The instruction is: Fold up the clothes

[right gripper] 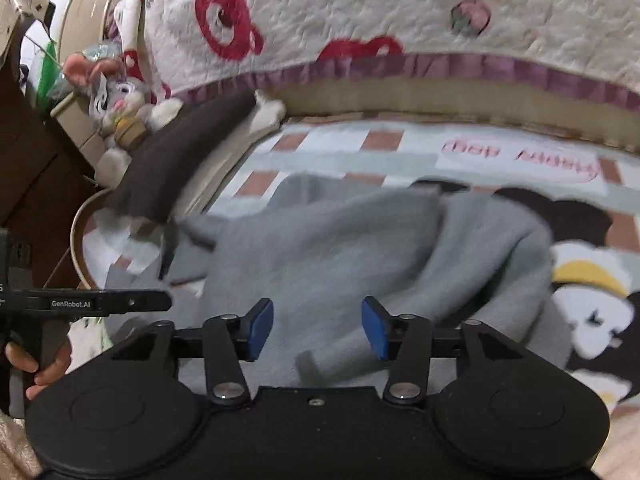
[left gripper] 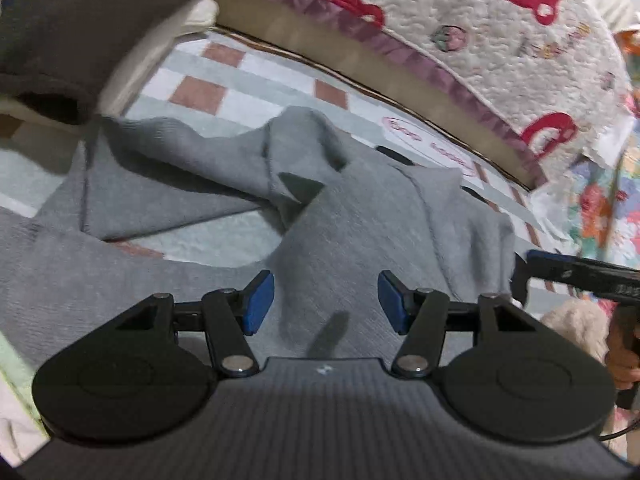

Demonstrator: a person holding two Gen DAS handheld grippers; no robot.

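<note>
left gripper [left gripper: 326, 300] wide, empty | right gripper [right gripper: 317, 328] wide, empty | over grey garment [left gripper: 360, 220]

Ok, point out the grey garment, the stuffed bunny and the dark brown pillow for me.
grey garment [left gripper: 360, 220]: left wrist view, on the flat middle panel of the fabric.
stuffed bunny [right gripper: 116, 100]: right wrist view, on its face.
dark brown pillow [right gripper: 176, 152]: right wrist view, on the middle of its top surface.

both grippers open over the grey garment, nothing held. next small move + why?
Probably lower the left gripper and pinch the grey garment below it. Both it and the right gripper are open and empty, and the garment lies rumpled and unfolded on the checked sheet.
</note>
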